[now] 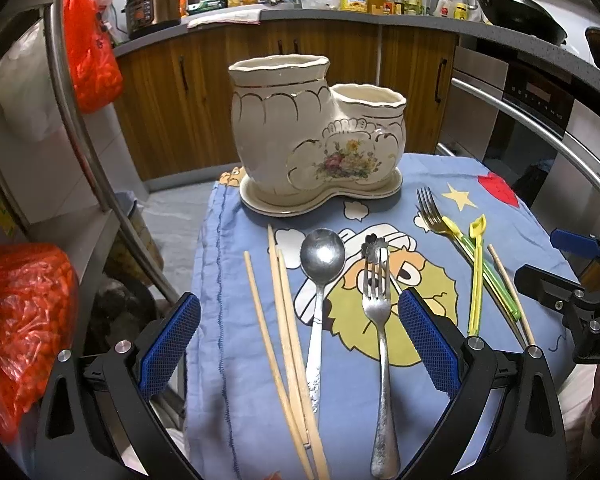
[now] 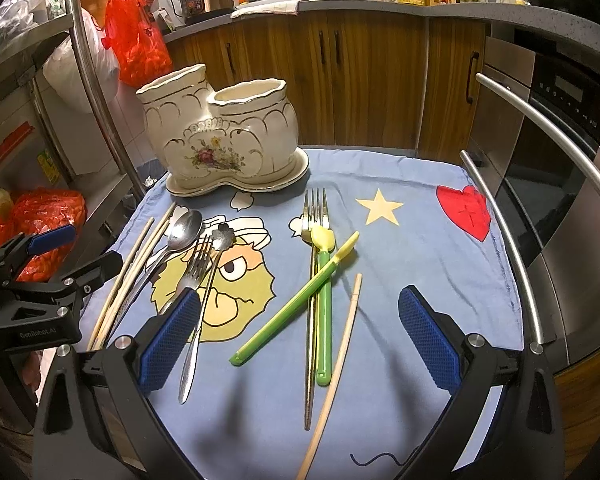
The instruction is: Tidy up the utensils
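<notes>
A cream two-compartment ceramic utensil holder [image 1: 316,136] [image 2: 220,136] stands empty at the back of the blue cartoon cloth [image 1: 440,400] [image 2: 420,248]. In the left wrist view, wooden chopsticks [image 1: 288,344], a steel spoon [image 1: 322,258] and a steel fork [image 1: 380,320] lie between the fingers of my open left gripper [image 1: 298,344]. A small flower-ended spoon [image 1: 374,246] lies under the fork. In the right wrist view, my open right gripper [image 2: 298,340] hovers over two green-yellow plastic utensils [image 2: 324,300], a gold-handled fork [image 2: 315,216] and one chopstick [image 2: 340,356]. Both grippers are empty.
Wooden kitchen cabinets [image 1: 340,68] and a cluttered counter lie behind. A metal shelf with red bags [image 1: 92,40] stands left. A steel oven with bar handles [image 2: 540,184] stands right. The left gripper shows at the left edge of the right wrist view [image 2: 56,264].
</notes>
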{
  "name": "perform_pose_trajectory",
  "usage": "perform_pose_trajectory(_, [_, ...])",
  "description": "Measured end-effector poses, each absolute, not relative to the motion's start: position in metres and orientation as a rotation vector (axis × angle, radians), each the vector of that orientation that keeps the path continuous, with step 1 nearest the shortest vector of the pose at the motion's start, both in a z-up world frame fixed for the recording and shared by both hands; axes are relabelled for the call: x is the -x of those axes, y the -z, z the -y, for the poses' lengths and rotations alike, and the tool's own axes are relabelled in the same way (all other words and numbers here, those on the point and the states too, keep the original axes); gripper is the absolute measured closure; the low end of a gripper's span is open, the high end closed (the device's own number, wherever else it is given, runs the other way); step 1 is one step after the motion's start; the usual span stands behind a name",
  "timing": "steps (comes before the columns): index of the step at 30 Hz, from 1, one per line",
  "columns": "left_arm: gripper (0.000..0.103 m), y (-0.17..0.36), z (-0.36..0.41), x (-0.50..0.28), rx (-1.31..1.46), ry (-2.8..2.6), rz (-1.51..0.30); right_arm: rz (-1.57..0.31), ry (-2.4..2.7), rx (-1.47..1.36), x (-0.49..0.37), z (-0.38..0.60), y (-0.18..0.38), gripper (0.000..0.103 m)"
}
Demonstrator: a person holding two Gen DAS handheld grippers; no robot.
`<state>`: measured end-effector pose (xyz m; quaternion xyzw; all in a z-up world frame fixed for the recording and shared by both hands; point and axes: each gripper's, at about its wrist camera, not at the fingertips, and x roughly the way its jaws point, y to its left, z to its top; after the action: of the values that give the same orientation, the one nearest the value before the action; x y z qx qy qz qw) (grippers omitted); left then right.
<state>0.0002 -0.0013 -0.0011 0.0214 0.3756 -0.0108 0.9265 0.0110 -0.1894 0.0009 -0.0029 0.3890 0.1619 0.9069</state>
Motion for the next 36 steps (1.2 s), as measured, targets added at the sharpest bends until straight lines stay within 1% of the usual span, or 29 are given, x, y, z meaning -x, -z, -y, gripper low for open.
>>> perform_pose_trajectory(18, [0.005, -0.005, -0.004, 0.004, -0.008, 0.025, -0.738, -0.784, -0.33, -0.015, -0.009, 0.193, -0.005, 0.005])
perform_pose_trajectory(23, [0.005, -0.006, -0.008, 0.002, 0.001, 0.032, -0.732, -0.735, -0.33, -0.018, -0.011, 0.201, -0.011, 0.005])
perform_pose_trajectory(27, [0.005, -0.002, -0.008, -0.003, -0.013, 0.057, -0.764, -0.674, -0.276, -0.013, -0.014, 0.211, -0.018, 0.005])
perform_pose_trajectory(32, [0.005, -0.001, -0.012, -0.006, -0.047, 0.031, -0.739, -0.69, -0.229, -0.038, -0.031, 0.227, -0.015, 0.005])
perform_pose_trajectory(36, [0.005, -0.005, -0.017, -0.009, -0.081, 0.005, -0.685, -0.718, -0.202, -0.031, -0.045, 0.234, -0.011, 0.005])
